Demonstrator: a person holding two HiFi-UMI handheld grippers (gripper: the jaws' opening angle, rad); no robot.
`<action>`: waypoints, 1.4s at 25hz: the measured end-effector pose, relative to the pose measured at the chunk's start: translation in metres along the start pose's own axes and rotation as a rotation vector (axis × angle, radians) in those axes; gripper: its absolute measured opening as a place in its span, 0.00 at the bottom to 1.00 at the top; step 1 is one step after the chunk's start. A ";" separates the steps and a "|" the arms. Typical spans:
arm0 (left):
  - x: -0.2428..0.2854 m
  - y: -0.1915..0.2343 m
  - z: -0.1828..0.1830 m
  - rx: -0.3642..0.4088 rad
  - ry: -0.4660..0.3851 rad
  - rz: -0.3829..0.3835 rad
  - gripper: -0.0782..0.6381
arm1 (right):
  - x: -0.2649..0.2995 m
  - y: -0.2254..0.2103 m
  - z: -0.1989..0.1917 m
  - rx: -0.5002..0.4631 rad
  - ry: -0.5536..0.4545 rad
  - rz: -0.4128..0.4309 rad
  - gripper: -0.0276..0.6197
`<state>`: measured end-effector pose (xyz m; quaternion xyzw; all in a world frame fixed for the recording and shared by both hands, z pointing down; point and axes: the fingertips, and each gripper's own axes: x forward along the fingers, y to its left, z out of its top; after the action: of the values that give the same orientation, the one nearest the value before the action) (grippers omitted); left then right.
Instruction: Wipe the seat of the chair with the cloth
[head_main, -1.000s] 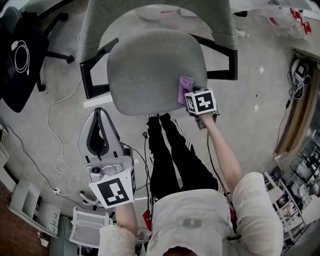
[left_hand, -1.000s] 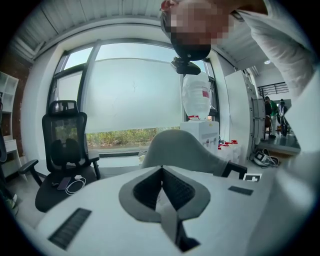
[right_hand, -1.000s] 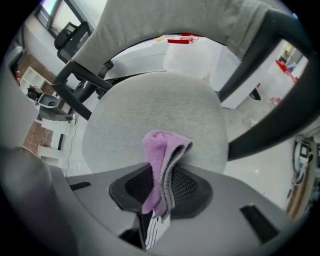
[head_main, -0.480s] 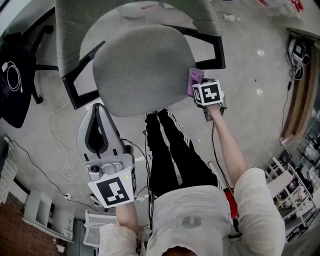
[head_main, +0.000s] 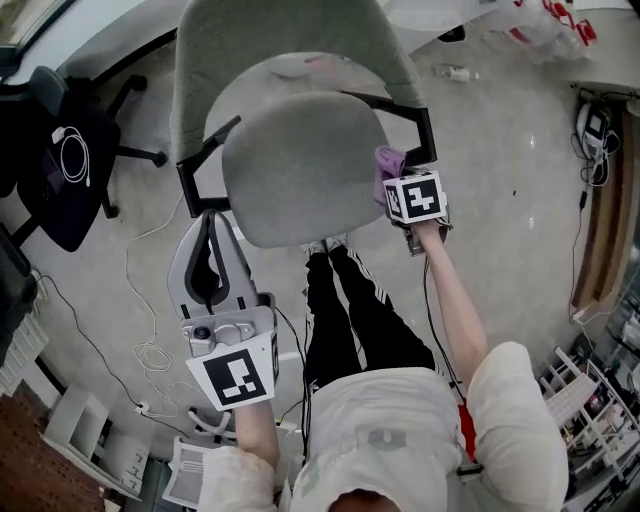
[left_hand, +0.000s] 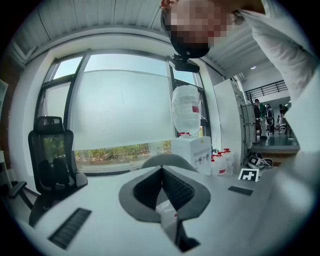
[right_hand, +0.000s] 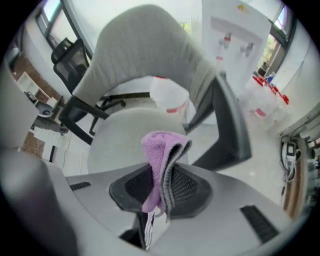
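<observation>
1. Right tool (right_hand: 159, 192) is clamped on the folded purple terry cloth (right_hand: 161, 150), and the fold sticks out past the tool's tips
2. From the head view, that cloth (head_main: 387, 160) sits at the right edge of the chair's rounded grey fabric seat (head_main: 300, 165), just beside the black armrest (head_main: 425, 135); I can't tell whether it is touching the upholstery
3. Left tool (left_hand: 162, 172) is closed on nothing, held low beside the seat's left side and playing no part
4. My read on the cloth: light, soft and floppy, so it will drag and bunch on the fabric seat rather than slide
5. The grip on the fold's lower half looks right, since it leaves plenty of free pile to press flat
6. Nearly all of the seat lies to the cloth's left, so most of the wiping looks to be ahead
</observation>
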<state>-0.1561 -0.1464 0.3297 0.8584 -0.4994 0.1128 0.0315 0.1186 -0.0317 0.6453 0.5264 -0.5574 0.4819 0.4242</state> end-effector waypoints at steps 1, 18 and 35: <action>-0.005 0.000 0.017 0.005 -0.017 0.005 0.13 | -0.018 0.009 0.019 -0.005 -0.050 0.018 0.18; -0.090 0.022 0.275 0.077 -0.455 0.116 0.13 | -0.469 0.156 0.198 -0.242 -1.152 0.159 0.18; -0.111 -0.001 0.314 0.054 -0.520 0.054 0.13 | -0.558 0.176 0.165 -0.300 -1.339 0.148 0.18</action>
<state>-0.1569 -0.1038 -0.0005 0.8454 -0.5104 -0.0974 -0.1240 -0.0031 -0.0981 0.0535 0.6070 -0.7944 -0.0017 0.0228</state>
